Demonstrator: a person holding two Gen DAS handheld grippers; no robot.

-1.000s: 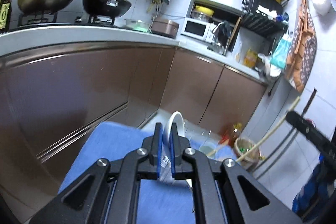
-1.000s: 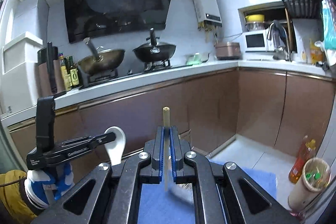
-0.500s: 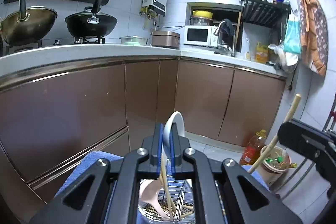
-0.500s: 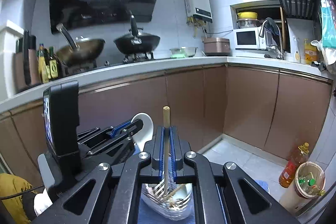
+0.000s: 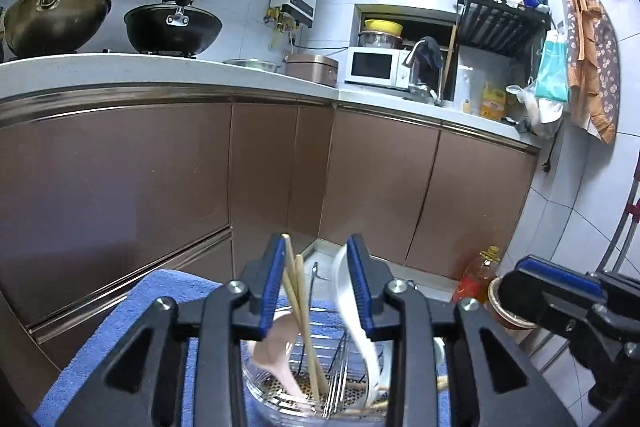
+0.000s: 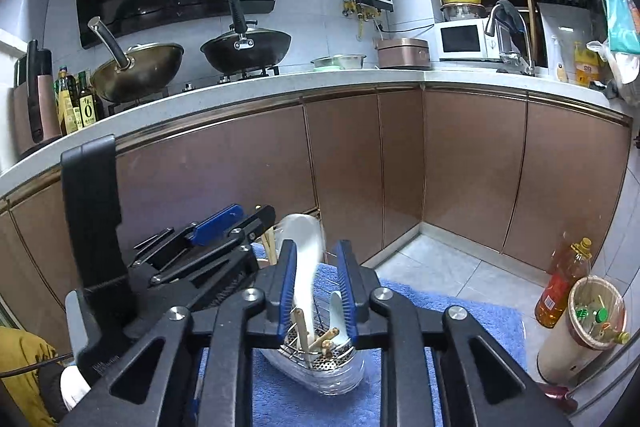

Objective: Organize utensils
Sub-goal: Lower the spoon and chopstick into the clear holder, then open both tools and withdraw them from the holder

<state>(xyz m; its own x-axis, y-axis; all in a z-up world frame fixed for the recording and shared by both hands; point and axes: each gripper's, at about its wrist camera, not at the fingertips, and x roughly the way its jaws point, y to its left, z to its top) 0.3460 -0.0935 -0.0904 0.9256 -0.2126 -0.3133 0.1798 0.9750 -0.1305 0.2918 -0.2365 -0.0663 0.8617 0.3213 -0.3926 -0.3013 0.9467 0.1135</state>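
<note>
A clear utensil holder (image 5: 320, 399) with a wire rack stands on a blue towel (image 5: 132, 311). In it stand a white spoon (image 5: 356, 311), a pink spoon (image 5: 276, 347) and wooden chopsticks (image 5: 300, 311). My left gripper (image 5: 316, 279) is open just above the holder; the white spoon leans by its right finger. My right gripper (image 6: 316, 287) is open over the same holder (image 6: 320, 367), with the white spoon (image 6: 306, 259) and chopstick ends (image 6: 320, 341) between its fingers. The left gripper also shows in the right wrist view (image 6: 224, 227).
Brown cabinets (image 5: 160, 179) under a white counter (image 5: 120, 71) stand behind the towel. Two woks (image 6: 192, 59) sit on the stove. An oil bottle (image 6: 560, 287) and a waste bin (image 6: 584, 331) stand on the floor at right.
Both grippers have opened. The white spoon left the left gripper and the chopstick left the right one; both now stand in the holder. Both grippers have tilted down over the holder.
</note>
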